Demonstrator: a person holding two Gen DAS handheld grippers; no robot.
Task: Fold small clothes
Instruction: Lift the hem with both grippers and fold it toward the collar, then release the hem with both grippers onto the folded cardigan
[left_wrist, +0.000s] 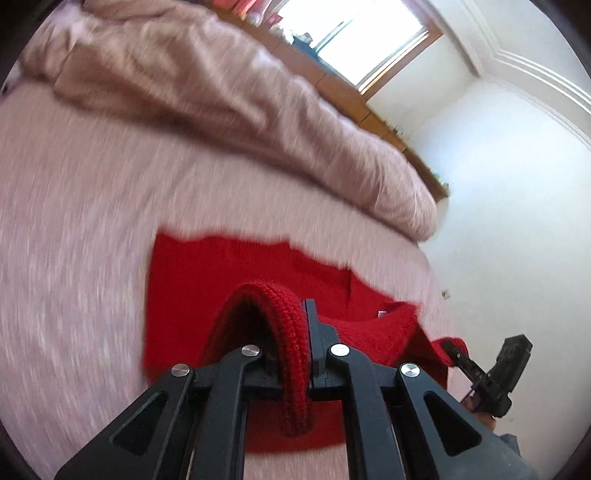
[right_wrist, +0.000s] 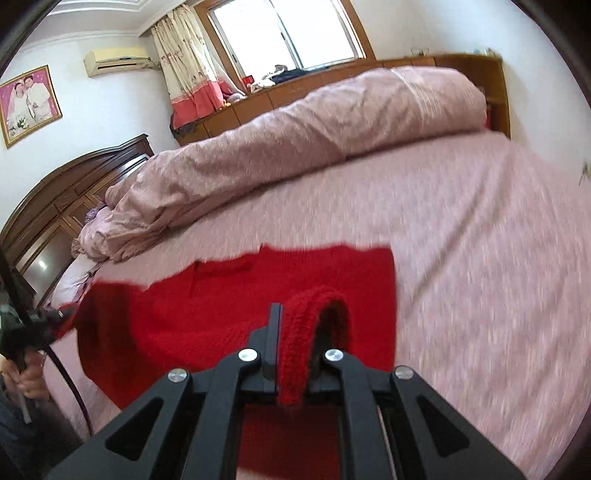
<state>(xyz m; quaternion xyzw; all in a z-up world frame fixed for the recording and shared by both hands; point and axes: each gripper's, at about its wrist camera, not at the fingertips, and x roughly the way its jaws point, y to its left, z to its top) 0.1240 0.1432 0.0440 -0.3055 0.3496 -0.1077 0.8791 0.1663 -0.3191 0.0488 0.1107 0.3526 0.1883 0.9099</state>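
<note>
A red knitted sweater (left_wrist: 229, 291) lies spread on the pink bed sheet (left_wrist: 74, 240). My left gripper (left_wrist: 291, 332) is shut on a ribbed edge of the sweater, which loops up between its jaws. My right gripper (right_wrist: 299, 332) is shut on another ribbed edge of the same sweater (right_wrist: 258, 295). The right gripper also shows at the lower right of the left wrist view (left_wrist: 480, 365), pinching red fabric. The left gripper shows at the far left of the right wrist view (right_wrist: 44, 317). Both views are motion-blurred.
A rolled pink duvet (right_wrist: 295, 136) lies along the far side of the bed. A dark wooden headboard (right_wrist: 55, 192) stands at the left, a wooden ledge under the window (right_wrist: 288, 33) behind. The bed's edge and a white wall (left_wrist: 498, 221) are at the right.
</note>
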